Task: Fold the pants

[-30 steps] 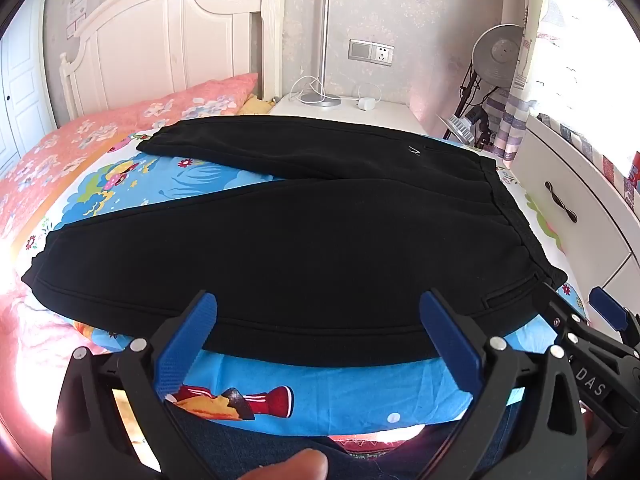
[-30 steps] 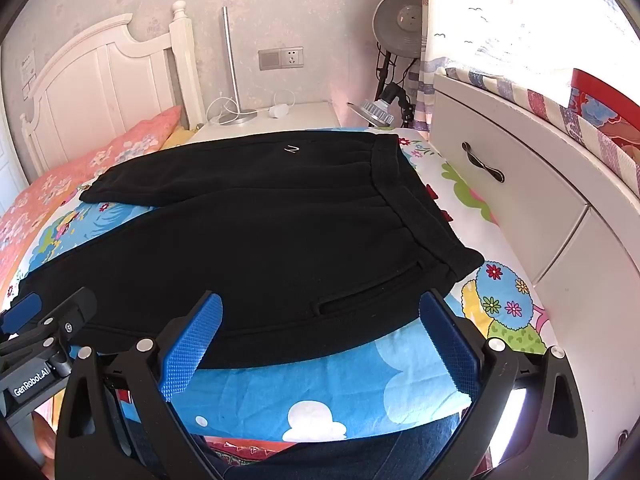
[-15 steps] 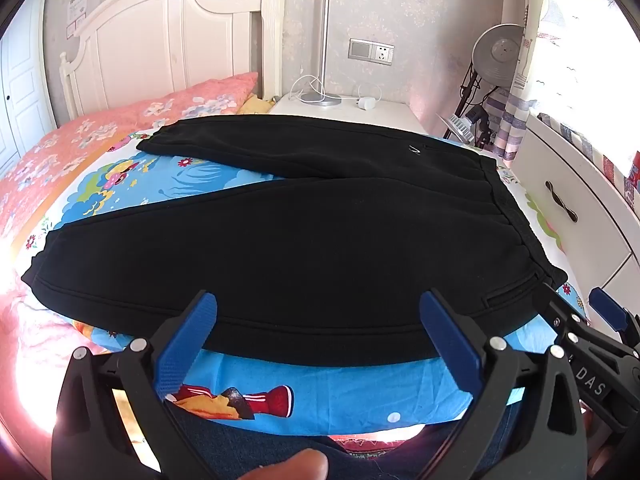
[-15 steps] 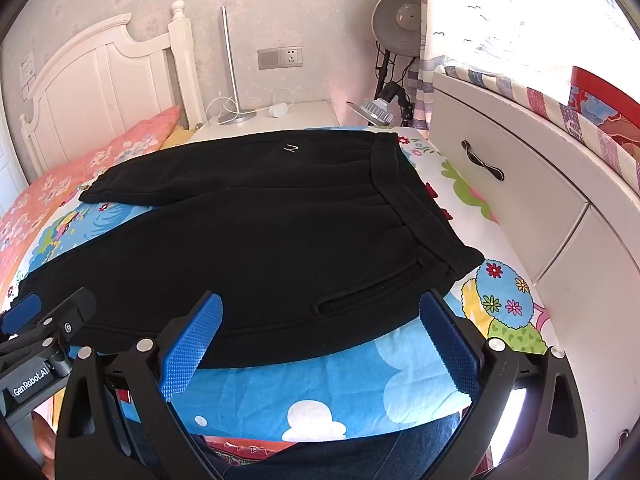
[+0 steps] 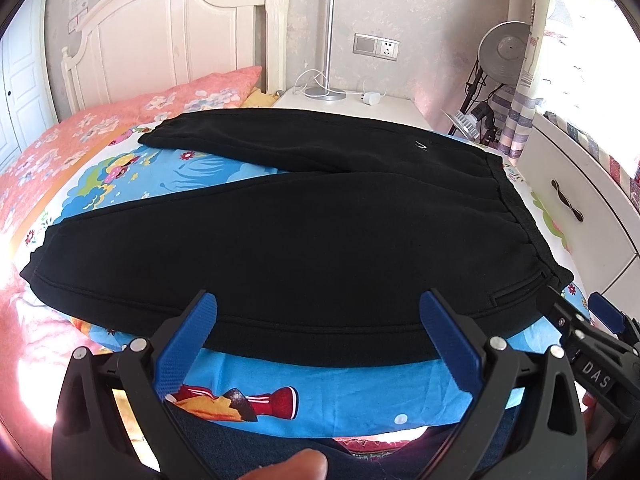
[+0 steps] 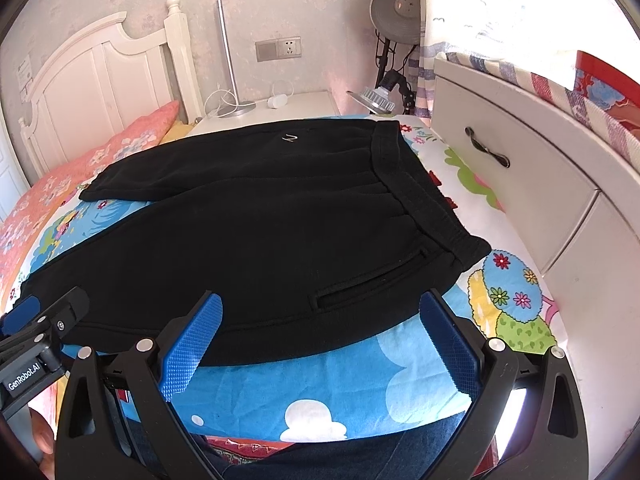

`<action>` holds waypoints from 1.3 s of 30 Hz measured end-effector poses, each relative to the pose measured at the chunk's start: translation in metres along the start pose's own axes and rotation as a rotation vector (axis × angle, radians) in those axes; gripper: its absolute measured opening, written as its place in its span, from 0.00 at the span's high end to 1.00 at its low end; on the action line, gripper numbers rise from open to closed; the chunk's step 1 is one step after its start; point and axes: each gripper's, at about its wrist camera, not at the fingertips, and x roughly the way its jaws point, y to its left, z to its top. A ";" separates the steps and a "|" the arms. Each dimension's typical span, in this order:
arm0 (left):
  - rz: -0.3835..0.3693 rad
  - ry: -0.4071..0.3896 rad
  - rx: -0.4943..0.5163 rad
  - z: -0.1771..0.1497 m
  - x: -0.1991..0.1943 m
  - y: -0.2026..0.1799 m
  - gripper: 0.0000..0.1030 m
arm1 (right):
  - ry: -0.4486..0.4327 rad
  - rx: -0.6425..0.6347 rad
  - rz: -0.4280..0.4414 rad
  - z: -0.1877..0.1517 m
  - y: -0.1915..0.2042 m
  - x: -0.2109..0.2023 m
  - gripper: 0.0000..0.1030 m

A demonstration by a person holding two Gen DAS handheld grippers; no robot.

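Lay flat, unfolded, across the cartoon bedsheet: black pants, legs apart, waistband toward the white drawer unit; seemingly the opening step, no fold yet made; hovered at the near hem, left gripper and right gripper, both spread wide, holding nothing; next likely needed: a pinch on the near edge; nothing blocking; bedside table well behind.

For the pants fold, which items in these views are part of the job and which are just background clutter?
Part of the job: black pants, spread flat on the cartoon bedsheet; left gripper and right gripper, both open and empty.

Just around: pink pillow, lamp, fan, drawer cabinet.
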 end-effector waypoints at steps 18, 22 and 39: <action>0.028 0.123 -0.083 0.009 0.071 0.046 0.02 | 0.244 -0.148 0.026 0.300 -0.118 0.257 0.06; 0.056 0.152 -0.103 0.014 0.085 0.060 0.02 | 0.276 -0.144 0.065 0.314 -0.129 0.295 0.14; 0.136 0.212 -0.177 0.033 0.124 0.088 0.02 | 0.372 -0.279 0.212 0.320 -0.128 0.346 0.56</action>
